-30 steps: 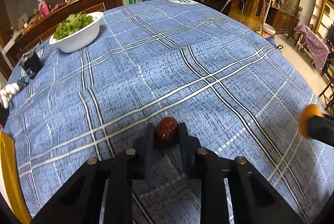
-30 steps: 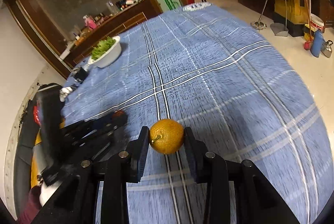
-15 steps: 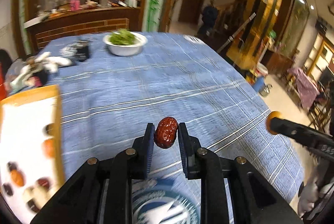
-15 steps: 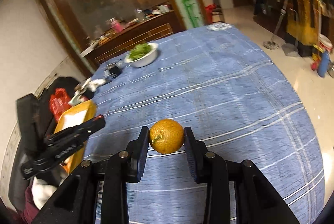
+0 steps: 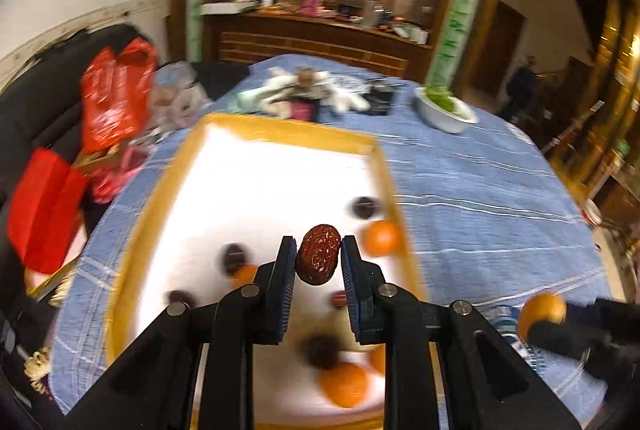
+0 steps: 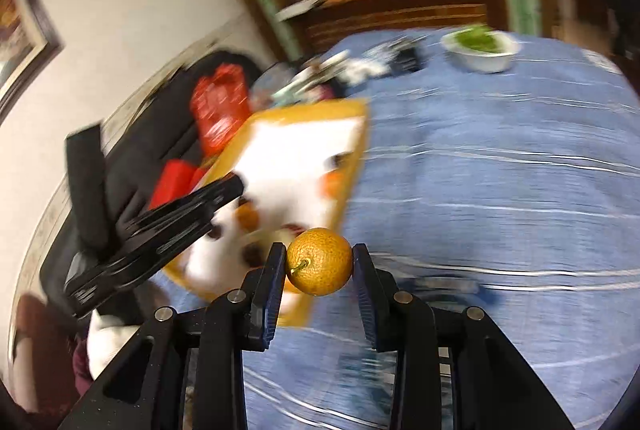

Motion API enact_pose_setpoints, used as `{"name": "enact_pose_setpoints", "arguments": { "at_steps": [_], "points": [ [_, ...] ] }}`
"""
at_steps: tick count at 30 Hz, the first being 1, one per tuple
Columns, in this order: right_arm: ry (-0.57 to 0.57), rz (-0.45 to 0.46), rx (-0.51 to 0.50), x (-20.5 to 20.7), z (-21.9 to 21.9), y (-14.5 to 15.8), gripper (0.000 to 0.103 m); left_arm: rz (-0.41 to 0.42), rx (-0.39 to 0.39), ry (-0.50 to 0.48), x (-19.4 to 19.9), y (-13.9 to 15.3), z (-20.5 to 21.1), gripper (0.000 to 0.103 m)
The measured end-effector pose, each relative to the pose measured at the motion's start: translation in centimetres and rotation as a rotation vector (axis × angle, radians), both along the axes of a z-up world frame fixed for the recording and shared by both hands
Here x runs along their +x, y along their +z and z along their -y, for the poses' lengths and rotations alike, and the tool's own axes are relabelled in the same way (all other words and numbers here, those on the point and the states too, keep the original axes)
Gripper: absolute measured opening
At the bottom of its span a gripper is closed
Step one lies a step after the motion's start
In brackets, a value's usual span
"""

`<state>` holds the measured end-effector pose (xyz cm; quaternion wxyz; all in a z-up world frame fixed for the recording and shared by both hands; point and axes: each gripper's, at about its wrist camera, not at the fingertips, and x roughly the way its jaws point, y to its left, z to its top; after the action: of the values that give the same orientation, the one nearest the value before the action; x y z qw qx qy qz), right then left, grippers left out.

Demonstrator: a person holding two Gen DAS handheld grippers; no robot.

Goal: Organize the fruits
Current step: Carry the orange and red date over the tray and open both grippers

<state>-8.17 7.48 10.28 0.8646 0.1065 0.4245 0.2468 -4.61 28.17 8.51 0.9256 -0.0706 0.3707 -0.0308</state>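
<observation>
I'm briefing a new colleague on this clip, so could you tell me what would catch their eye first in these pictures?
First, the fruit pinched in each gripper: a wrinkled red date in the left gripper and a small orange in the right gripper. Next, the yellow-rimmed white tray on the blue checked tablecloth, already holding dates and oranges near its right edge.

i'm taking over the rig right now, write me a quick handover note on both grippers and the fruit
Left gripper: shut on a red date, held over the yellow-rimmed tray.
Right gripper: shut on a small orange, held over the blue tablecloth beside the tray's right edge.
Done: several dates and oranges already lie in the tray, mostly at its near right part.
Left: set both held fruits down in the tray; the blur hides how the fruit there is grouped.
</observation>
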Motion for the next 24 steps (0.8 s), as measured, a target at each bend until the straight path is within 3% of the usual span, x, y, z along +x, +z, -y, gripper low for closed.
{"name": "enact_pose_setpoints", "arguments": {
  "at_steps": [4, 6, 8, 10, 12, 21, 24],
  "points": [
    [0.103, -0.03, -0.035, 1.0, -5.9, -2.2, 0.038, -0.026, -0.007, 0.042, 0.6, -1.0, -2.4, 0.023],
    [0.127, -0.04, -0.049, 1.4, -7.8, -3.2, 0.038, -0.028, -0.018, 0.045, 0.8, -1.3, -2.8, 0.036],
    [0.144, -0.056, -0.055, 1.9, -9.2, -4.0, 0.041, -0.012, -0.02, 0.053, 0.7, -1.1, -3.1, 0.065],
    [0.137, -0.072, -0.046, 2.2, -9.6, -4.6, 0.05, 0.015, -0.023, 0.056, 0.5, -0.7, -3.2, 0.068],
    [0.12, -0.059, -0.041, 2.3, -9.2, -4.5, 0.056, 0.025, -0.033, 0.045, 0.5, -0.3, -3.1, 0.071],
    [-0.033, -0.001, 0.004, 0.9, -1.6, -2.1, 0.062, 0.085, 0.022, -0.052, -1.1, 2.0, 1.7, 0.075],
    [-0.096, -0.011, 0.018, 0.4, 1.6, -2.2, 0.062, 0.097, 0.027, -0.105, -1.8, 2.8, 4.0, 0.085]
  ]
}}
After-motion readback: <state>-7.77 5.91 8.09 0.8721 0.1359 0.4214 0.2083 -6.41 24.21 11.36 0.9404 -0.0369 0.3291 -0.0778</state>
